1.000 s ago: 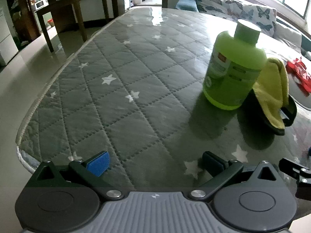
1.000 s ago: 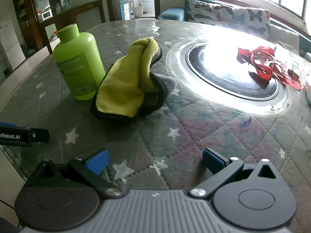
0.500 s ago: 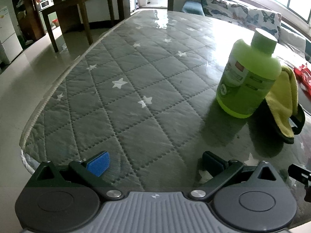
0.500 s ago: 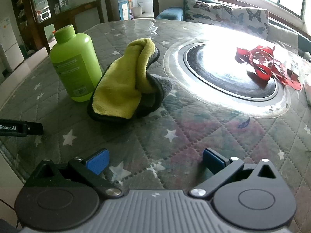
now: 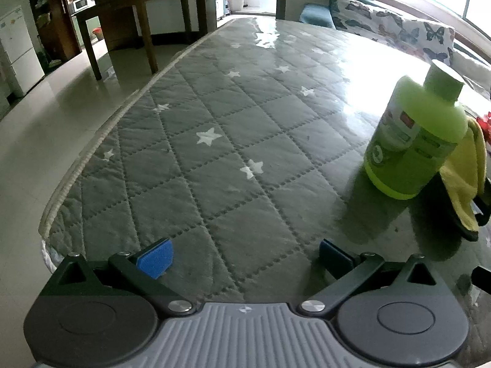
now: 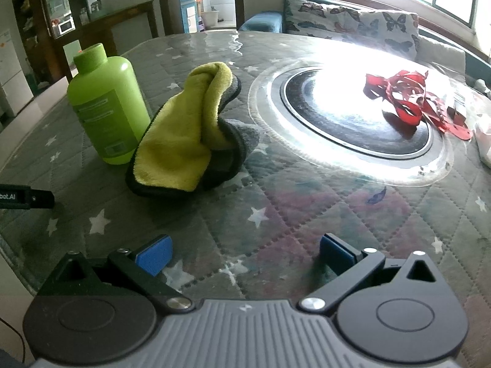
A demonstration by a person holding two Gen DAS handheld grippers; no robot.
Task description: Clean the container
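A lime-green plastic bottle with a green cap stands upright on the quilted table; it also shows at the right of the left wrist view. A crumpled yellow and grey cloth lies right beside it, seen too in the left wrist view. My left gripper is open and empty, low over the table's near left part, well short of the bottle. My right gripper is open and empty, in front of the cloth.
A round glass turntable sits in the table's middle with red ribbon on it. The table edge runs along the left, with tiled floor beyond. A wooden side table and a sofa stand further back.
The left gripper's view has swung left, so the bottle and cloth sit nearer its right edge. The right gripper has shifted slightly; bottle and cloth have not moved on the table.
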